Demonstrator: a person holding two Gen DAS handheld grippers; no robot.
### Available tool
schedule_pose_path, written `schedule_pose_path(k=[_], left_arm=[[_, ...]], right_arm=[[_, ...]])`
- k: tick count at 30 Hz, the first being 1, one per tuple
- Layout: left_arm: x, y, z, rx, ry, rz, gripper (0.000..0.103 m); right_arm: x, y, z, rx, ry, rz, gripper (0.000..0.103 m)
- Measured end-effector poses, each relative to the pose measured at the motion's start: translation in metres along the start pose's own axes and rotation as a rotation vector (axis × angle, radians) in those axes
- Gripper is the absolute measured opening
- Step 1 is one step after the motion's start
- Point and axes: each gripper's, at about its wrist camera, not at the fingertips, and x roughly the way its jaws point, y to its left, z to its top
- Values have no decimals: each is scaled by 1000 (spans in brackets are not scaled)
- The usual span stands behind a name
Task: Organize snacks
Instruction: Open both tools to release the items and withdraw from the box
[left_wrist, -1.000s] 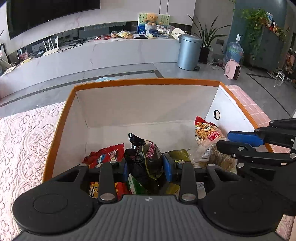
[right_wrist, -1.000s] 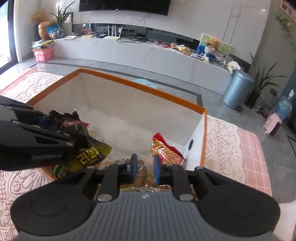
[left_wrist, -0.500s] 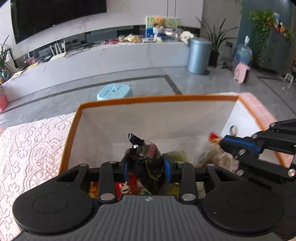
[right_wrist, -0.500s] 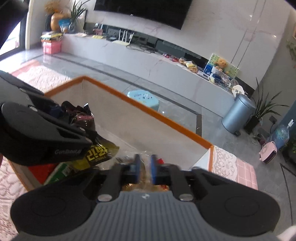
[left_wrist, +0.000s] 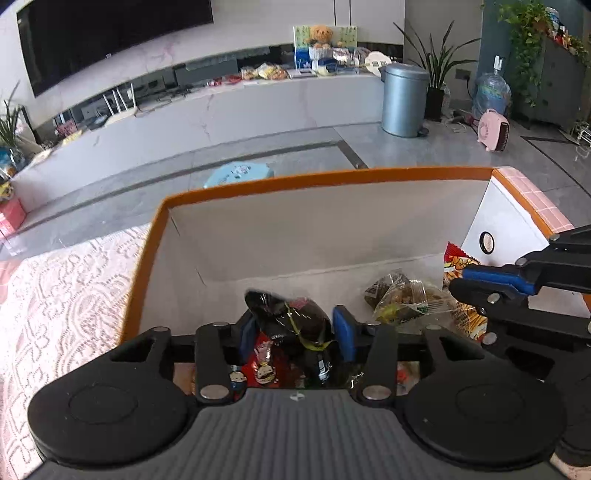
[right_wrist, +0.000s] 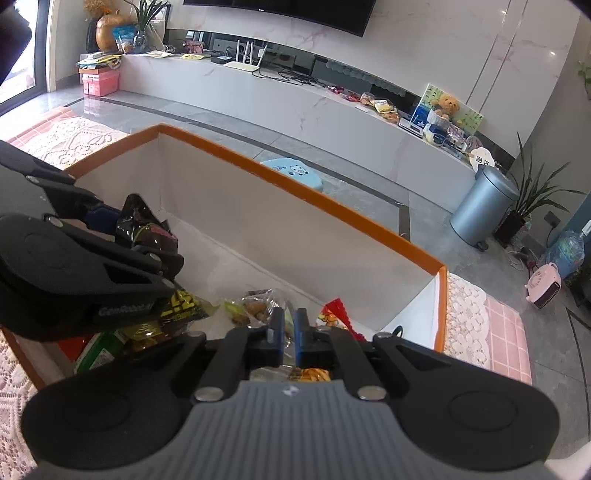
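So we've got both grippers down over the orange-rimmed box (left_wrist: 325, 176), which sits on a bench covered with a pink lace cloth (left_wrist: 55, 295).

The left gripper (left_wrist: 297, 328) has the dark snack bag (left_wrist: 291, 317) sitting right between its blue fingers (left_wrist: 343, 328). Those fingers have just been spreading apart and now stand fairly wide. From the left wrist view the bag fills most of the gap, but we can't really tell if the pads press on it. In the right wrist view the same bag (right_wrist: 146, 227) pokes up out of that gripper at the left side of the box, upright-ish and crinkled.

The right gripper (right_wrist: 290, 326) has its fingers pulled in to a very narrow slit. The clear packet of brown nuggets (right_wrist: 255, 308) lies just beyond and to the left of its tips, and the red-and-yellow chip bag (right_wrist: 334, 314) is just to the right of them. Whether a bit of wrapper is pinched in that slit, we can't make out. From the left wrist view this gripper (left_wrist: 476, 284) comes in from the right, hovering over the clear packet (left_wrist: 402, 299) at the right end of the box.

More snacks are piled on the box floor under the left gripper: a red packet with cartoon faces (left_wrist: 264, 363) and a green one (right_wrist: 101, 352) near the near-left corner.
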Motion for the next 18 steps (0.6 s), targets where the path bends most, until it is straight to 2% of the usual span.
schedule_pose_path(k=[3, 4, 5, 9, 11, 14, 18], left_arm=[[-11, -4, -1, 14, -42, -4, 73], [-14, -5, -1, 21, -55, -1, 75], [-19, -7, -2, 30, -65, 7, 77], [-32, -11, -2, 59, -90, 41, 78], [-43, -12, -4, 56, -109, 52, 79], [-63, -14, -9, 49, -153, 53, 80], [-89, -18, -15, 48, -197, 66, 82]], right_arm=[[-6, 1, -3, 0, -1, 1, 18], [-7, 1, -4, 1, -2, 2, 28], [-9, 2, -5, 2, -3, 2, 33], [-21, 2, -7, -6, 3, 3, 41], [-31, 1, -8, -13, -5, 3, 53], [-47, 0, -9, -12, -20, 4, 65], [-73, -1, -12, 9, -34, 12, 72]])
